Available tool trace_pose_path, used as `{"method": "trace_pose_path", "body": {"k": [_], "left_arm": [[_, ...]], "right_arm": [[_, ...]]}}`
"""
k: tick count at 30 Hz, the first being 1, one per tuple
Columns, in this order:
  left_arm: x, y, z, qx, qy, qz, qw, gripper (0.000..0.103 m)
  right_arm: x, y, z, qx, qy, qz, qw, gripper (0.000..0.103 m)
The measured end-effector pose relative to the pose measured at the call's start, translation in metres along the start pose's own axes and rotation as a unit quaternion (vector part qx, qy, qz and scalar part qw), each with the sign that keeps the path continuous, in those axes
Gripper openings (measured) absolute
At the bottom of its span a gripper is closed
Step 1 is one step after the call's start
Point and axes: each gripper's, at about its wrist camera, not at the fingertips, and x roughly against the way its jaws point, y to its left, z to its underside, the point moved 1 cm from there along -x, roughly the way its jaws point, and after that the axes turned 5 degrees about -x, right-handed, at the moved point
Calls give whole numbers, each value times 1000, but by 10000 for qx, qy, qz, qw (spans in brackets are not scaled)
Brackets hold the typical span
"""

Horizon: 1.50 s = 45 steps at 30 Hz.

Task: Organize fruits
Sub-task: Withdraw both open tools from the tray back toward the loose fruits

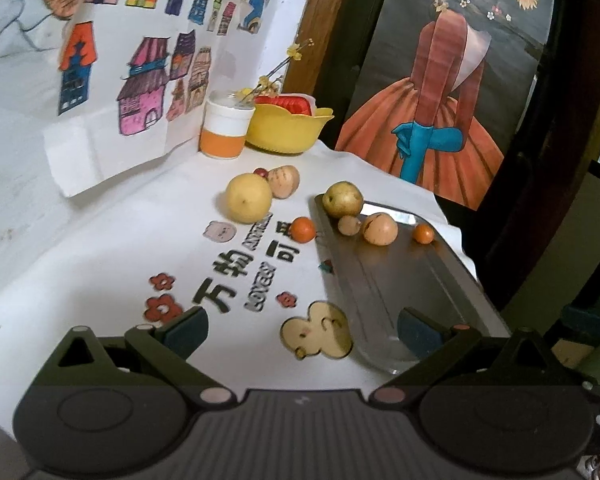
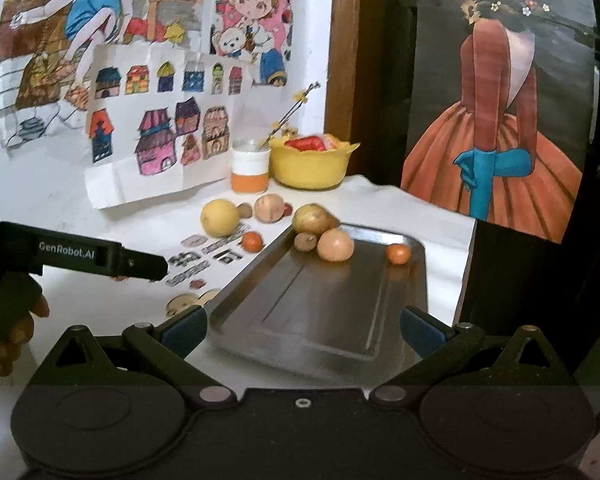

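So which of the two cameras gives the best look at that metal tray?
The right wrist view. The tray lies almost whole and centred there, all four rims visible, with four fruits at its far end. In the left wrist view the tray sits off to the right, seen at a slant, its near end partly hidden behind the left gripper.

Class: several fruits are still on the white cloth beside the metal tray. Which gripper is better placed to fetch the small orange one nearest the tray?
Probably the left. The left gripper hangs open over the cloth, with the small orange fruit straight ahead. The right gripper, also open, faces the tray, the fruit off to its left.
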Motion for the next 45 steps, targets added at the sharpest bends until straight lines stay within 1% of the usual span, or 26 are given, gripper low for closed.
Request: {"method": "trace_pose_path", "body": {"k": [4, 9, 11, 16, 21, 27, 32, 36, 39, 41, 45], "left_arm": [[8, 10, 6, 3, 77, -6, 10000, 103], [14, 27, 12, 9, 166, -162, 9997, 103], [17, 35, 14, 42, 168, -251, 9995, 103], [26, 54, 19, 103, 151, -669, 9976, 103], [30, 77, 22, 294, 157, -813, 9961, 103], [35, 100, 18, 566, 210, -989, 9933, 103], [37, 111, 9, 626, 182, -1101, 9918, 103], [38, 115, -1, 606, 69, -1133, 9917, 103], [35, 115, -10, 587, 41, -1095, 9922, 103], [32, 112, -17, 555, 58, -1048, 9929, 103], [21, 101, -29, 363, 48, -973, 9946, 103]], "right_arm": [[3, 15, 6, 165, 161, -39, 9997, 102], [2, 33, 11, 362, 354, -127, 9986, 102], [2, 41, 12, 423, 405, -168, 9981, 102], [1, 60, 9, 647, 514, -129, 9965, 102], [0, 81, 3, 939, 541, -160, 9940, 102], [-13, 107, -14, 1315, 505, -240, 9897, 102], [-24, 121, -33, 1361, 416, -410, 9890, 102], [-31, 130, -48, 1492, 317, -492, 9871, 102], [-40, 131, -62, 1584, 212, -435, 9862, 102], [-48, 129, -69, 1650, 241, -378, 9853, 102], [-67, 123, -81, 2018, 319, -213, 9787, 102]]}}
